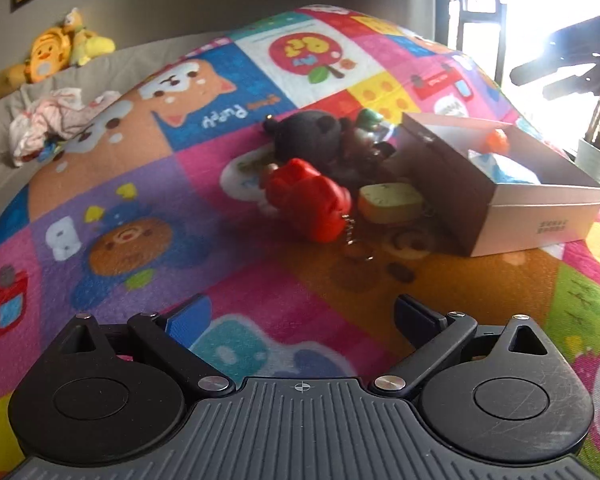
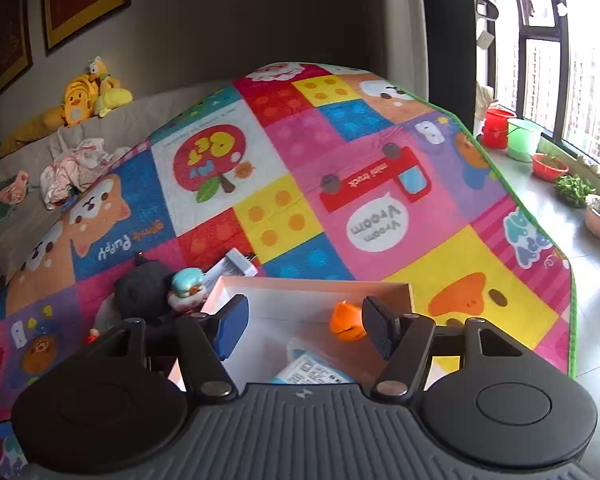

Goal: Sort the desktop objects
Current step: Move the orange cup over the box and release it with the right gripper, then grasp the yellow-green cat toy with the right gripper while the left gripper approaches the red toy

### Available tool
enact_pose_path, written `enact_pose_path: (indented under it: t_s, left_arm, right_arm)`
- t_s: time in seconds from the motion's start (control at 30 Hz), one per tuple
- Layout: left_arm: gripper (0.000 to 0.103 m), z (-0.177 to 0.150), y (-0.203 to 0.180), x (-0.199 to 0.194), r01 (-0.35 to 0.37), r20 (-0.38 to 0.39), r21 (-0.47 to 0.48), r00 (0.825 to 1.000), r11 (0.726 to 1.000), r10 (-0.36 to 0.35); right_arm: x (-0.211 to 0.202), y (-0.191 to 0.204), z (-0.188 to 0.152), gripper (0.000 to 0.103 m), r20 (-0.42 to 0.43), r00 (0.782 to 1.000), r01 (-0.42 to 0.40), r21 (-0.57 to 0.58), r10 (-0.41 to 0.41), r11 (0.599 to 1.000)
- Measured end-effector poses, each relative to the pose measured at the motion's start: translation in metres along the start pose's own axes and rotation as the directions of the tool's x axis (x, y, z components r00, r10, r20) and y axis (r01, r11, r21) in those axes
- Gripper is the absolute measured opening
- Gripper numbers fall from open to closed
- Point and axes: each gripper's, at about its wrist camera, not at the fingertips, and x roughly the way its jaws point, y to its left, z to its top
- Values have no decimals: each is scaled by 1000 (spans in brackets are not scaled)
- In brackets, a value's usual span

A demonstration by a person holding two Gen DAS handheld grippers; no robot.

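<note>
Left claw (image 1: pixel 302 312) agape over patchwork playmat (image 1: pixel 148 200).

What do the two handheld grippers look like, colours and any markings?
Both look alike: the left gripper and right gripper have black linkage arms with silver pivot screws, two round black discs, and a grey ribbed body bearing a small crosshair mark. On each, one finger pad is blue, the other black and ribbed. No cables or sleeves show.

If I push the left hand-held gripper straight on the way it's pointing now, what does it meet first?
Probably the red toy with the key chain: it lies nearest ahead of the open left hand-held gripper, only bare play mat between. Depth is unclear, so the fingers may touch the mat short of it.
</note>
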Motion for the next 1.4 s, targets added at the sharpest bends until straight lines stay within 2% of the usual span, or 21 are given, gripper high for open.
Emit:
enact_pose_path:
  t_s: [0.1, 0.17, 0.27, 0.43, 0.53, 0.63, 0.8, 0.9, 0.93, 1.0, 1.07, 1.13, 1.2, 1.23, 1.27, 1.33, 1.4]
  left_arm:
    - [101, -4, 12, 2, -29, 4, -27, 1000, 999, 29]
    - [101, -6, 17, 2, -38, 11, -40, 999, 999, 38]
    - [101, -10, 24, -2, -6, 20, -68, 1000, 998, 8]
    - [101, -13, 26, -6, 24, 47, -83, 999, 996, -20]
    - [101, -14, 29, -7, 34, 55, -102, 998, 994, -29]
    - [101, -15, 34, -6, 48, 53, -133, 998, 990, -42]
    - [101, -15, 39, -4, 63, 43, -170, 997, 983, -56]
    - [101, -15, 41, -3, 63, 35, -184, 998, 981, -57]
    - [101, -15, 41, -2, 61, 32, -187, 998, 980, -56]
    - [101, -14, 41, -1, 55, 26, -187, 998, 981, -51]
    - [101, -14, 37, 0, 42, 18, -174, 999, 984, -40]
    - [101, -13, 33, 0, 31, 12, -152, 999, 988, -29]
    - [101, -13, 29, 0, 16, 12, -129, 1000, 992, -15]
    - [101, -13, 27, -1, 9, 15, -119, 1000, 993, -8]
    - [101, -14, 26, -2, 5, 19, -110, 1000, 994, -3]
    - [101, -14, 24, -4, 6, 28, -94, 1000, 996, -3]
    - [101, -15, 24, -4, 13, 32, -90, 999, 996, -11]
  right_arm:
    - [-1, 51, -10, 63, -15, 1000, -23, -168, 21, 986]
    - [5, 82, -14, 56, -52, 997, -68, -239, 57, 969]
    - [35, 119, -15, 40, -165, 979, -154, -236, 116, 959]
    - [88, 152, -15, 38, -254, 964, -138, -216, 81, 967]
    - [110, 162, -18, 38, -262, 965, -81, -256, 11, 963]
    - [120, 160, -20, 38, -305, 952, -85, -243, 8, 966]
    - [91, 159, -38, 37, -369, 923, -211, -242, 112, 947]
    - [62, 149, -54, 36, -433, 880, -310, -210, 196, 927]
    - [52, 148, -61, 36, -442, 874, -323, -220, 201, 921]
    - [33, 145, -77, 36, -432, 884, -317, -269, 180, 910]
    - [15, 143, -88, 36, -387, 908, -300, -329, 162, 895]
    - [5, 143, -86, 36, -312, 940, -254, -371, 137, 893]
    - [13, 141, -70, 39, -279, 949, -236, -331, 143, 914]
    - [18, 140, -64, 46, -275, 950, -234, -312, 148, 921]
    - [26, 139, -58, 58, -266, 953, -226, -303, 145, 926]
    - [43, 144, -52, 65, -254, 960, -203, -347, 117, 916]
    - [62, 152, -53, 66, -239, 970, -155, -439, 51, 885]
